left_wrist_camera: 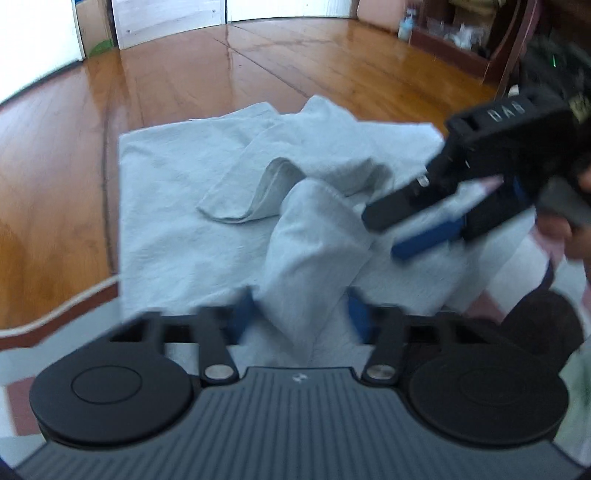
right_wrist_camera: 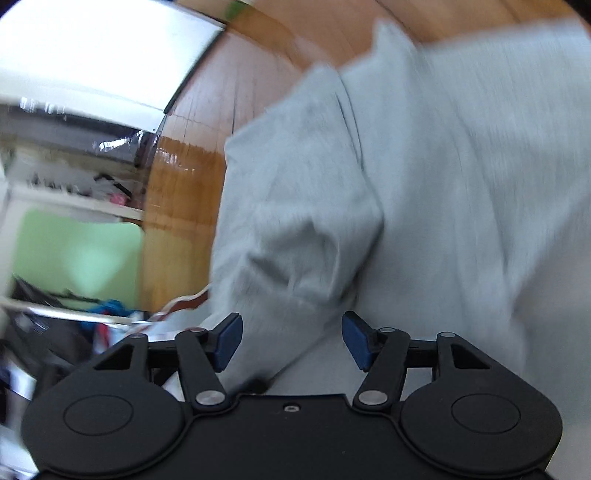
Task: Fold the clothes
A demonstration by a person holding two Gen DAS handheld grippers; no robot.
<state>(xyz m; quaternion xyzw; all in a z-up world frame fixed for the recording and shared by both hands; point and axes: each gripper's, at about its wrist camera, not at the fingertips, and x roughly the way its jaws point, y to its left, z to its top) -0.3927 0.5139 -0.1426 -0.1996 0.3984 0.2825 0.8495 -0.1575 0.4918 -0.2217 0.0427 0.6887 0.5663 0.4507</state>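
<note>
A light grey garment lies spread on the wooden floor, with a sleeve folded across its middle. A bunched ridge of it runs toward my left gripper. That gripper is open, with its blue pads on either side of the ridge. My right gripper comes in from the right, held by a hand, with a gap between its fingers and its tips beside the ridge. In the right wrist view the garment fills the frame. A fold of it reaches between the spread pads of the right gripper.
Polished wooden floor surrounds the garment on the left and beyond it. A white door and wall stand at the far end, and a dark shelf with clutter at the far right. A patterned mat edge lies near left.
</note>
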